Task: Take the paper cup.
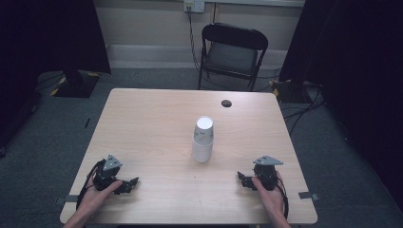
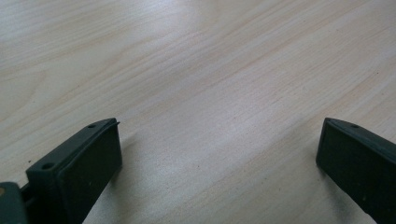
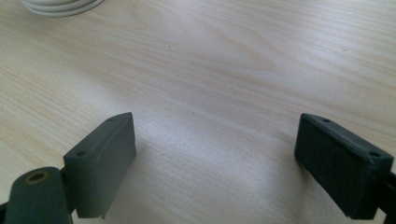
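Bare tabletop [image 1: 142,123] lies open between the left tool [image 1: 133,183] and the right tool [image 1: 241,178]. Only the stacked paper cups [image 1: 203,140] stand mid-table, well apart from both.

A light wood-grain bench [image 1: 142,123] stands on grey carpet [image 1: 57,142]. Near its far edge, right of centre, a small round dark hole [image 1: 226,103] sits in the surface. Beyond the far edge a black folding chair [image 1: 233,52] faces the bench, its seat dark and bare. Behind the chair runs a pale wall [image 1: 142,23] with a white socket plate [image 1: 194,5] near the top, and a black cable [image 1: 192,38] drops from it to the floor. Dark curtains [image 1: 47,33] hang at both sides. More cables [image 1: 304,109] lie on the carpet to the right. Strips of grey tape [image 1: 309,195] stick out at the near corners of the bench
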`<state>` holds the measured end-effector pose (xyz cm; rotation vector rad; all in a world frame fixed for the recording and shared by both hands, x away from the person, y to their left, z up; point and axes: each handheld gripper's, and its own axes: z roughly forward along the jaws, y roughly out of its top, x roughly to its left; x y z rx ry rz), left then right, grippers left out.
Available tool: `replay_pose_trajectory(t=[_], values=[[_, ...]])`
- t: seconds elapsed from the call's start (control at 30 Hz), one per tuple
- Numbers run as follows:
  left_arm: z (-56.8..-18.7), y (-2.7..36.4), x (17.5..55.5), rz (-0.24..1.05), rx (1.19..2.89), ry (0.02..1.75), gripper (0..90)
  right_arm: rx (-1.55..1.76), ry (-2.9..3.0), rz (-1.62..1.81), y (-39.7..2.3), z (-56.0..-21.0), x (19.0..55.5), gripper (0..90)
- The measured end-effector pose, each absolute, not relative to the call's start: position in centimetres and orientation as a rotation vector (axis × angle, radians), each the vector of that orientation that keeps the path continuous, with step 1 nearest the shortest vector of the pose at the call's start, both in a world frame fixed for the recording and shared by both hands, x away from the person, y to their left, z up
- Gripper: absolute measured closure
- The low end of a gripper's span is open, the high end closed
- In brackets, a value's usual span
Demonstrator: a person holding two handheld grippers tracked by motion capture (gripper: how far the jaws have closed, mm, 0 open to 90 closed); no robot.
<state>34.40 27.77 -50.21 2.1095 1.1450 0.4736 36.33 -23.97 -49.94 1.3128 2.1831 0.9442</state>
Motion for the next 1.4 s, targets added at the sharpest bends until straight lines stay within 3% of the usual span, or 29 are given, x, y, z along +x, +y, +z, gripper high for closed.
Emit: replay_pose_trajectory(t=[0.63, 1.13, 1.4], values=[[-50.2, 27.6, 34.4, 0.479, 2.095, 1.165, 0.0, 1.299, 2.177, 0.945, -23.4, -49.5, 35.9, 14.1], [-50.2, 27.7, 34.4, 0.476, 2.106, 1.152, 0.0, 1.18, 2.223, 1.19, -20.8, -46.1, 34.9, 20.5], [-50.2, 27.7, 34.4, 0.476, 2.107, 1.15, 0.0, 1.094, 2.221, 1.274, -19.3, -44.4, 35.4, 17.2]])
